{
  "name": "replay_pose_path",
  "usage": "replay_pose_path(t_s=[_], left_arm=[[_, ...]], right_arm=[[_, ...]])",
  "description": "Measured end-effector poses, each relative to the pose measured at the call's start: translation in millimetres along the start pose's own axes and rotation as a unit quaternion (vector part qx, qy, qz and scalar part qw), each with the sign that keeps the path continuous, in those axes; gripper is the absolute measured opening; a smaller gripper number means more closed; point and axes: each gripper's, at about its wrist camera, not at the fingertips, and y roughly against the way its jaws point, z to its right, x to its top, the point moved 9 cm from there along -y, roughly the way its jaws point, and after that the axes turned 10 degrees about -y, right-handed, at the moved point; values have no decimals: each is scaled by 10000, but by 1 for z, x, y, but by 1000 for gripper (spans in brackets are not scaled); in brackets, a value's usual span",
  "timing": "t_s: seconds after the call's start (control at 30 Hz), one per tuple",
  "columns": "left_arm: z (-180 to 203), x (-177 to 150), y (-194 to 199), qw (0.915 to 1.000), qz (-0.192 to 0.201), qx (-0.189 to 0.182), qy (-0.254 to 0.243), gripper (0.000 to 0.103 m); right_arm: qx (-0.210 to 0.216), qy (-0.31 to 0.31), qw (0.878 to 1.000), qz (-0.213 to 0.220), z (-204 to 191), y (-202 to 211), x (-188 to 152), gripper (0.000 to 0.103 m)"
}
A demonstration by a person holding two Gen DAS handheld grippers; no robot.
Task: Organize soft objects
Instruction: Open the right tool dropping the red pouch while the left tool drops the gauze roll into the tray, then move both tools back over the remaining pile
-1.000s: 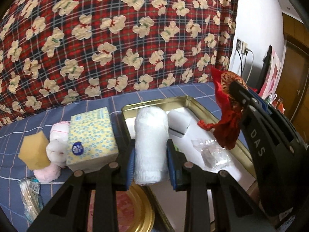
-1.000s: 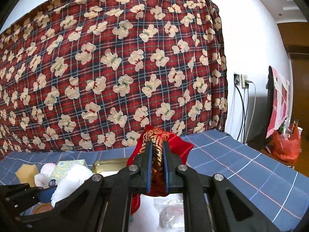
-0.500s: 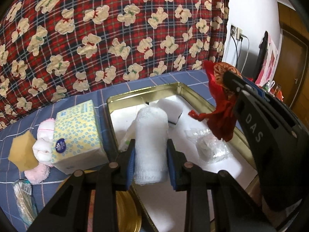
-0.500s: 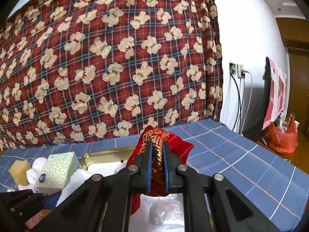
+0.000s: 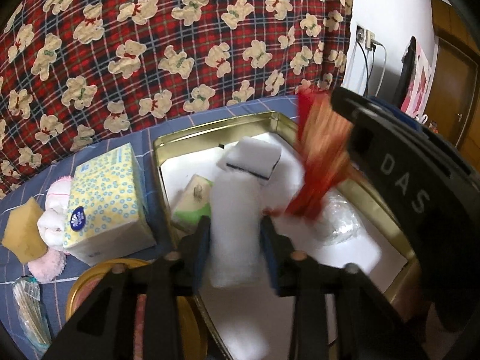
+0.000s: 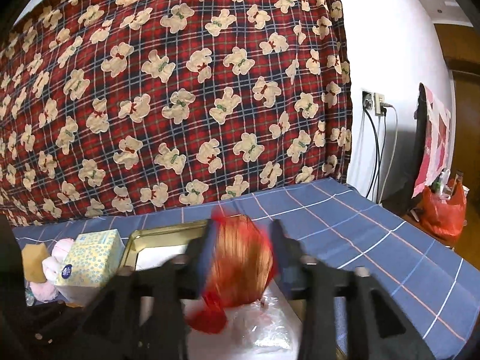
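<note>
- Now, far left, the tissue box and yellow sponge wait on the blue cloth, outside the gold tin.
- My left gripper just spread its jaws; the white roll sits loose between them, dropping into the tin.
- My right gripper just spread too, so the red pouch falls, blurry, over the tin.

White letters "DAS" stood on the black body of the right gripper. The round blue logo on the tissue pack was too small to read.
</note>
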Motion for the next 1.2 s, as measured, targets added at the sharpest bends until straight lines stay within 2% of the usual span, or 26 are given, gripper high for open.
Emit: replay_pose_path(t_s=[0.03,0.07,0.17,0.43,0.53,0.67,0.73,0.77,0.87,1.0,1.13,1.2], left_arm=[[0,1,1,10000,29,12,5,57],[0,2,2,10000,63,14,2,60],[3,4,6,9999,120,63,-81,65],[0,4,10,9997,171,142,-56,67],[-4,5,15,9994,249,225,-29,73],[-19,5,31,9981,434,425,51,76],[-29,3,39,9974,512,488,124,77],[-36,1,44,9969,552,529,162,79],[-68,-8,63,9938,692,782,384,82],[-115,-29,84,9874,775,1257,571,85],[-173,-67,101,9736,588,2044,832,87],[-196,-88,103,9686,394,2220,1050,87]], right_arm=[[3,-21,10000,65,0,2,2,66],[21,-37,9999,123,0,4,3,68],[57,-33,9999,124,-1,4,3,69],[153,-33,9996,223,-4,7,5,70],[304,-41,9990,323,-8,12,6,70],[626,-144,9954,709,-13,30,15,71],[734,-141,9927,948,-17,39,19,80],[814,-120,9911,1045,-20,44,20,80],[961,43,9877,1236,-32,53,22,80],[1049,259,9872,1174,-44,52,16,81],[1094,185,9879,1079,-43,48,13,81],[1099,187,9881,1055,-44,48,11,81]])
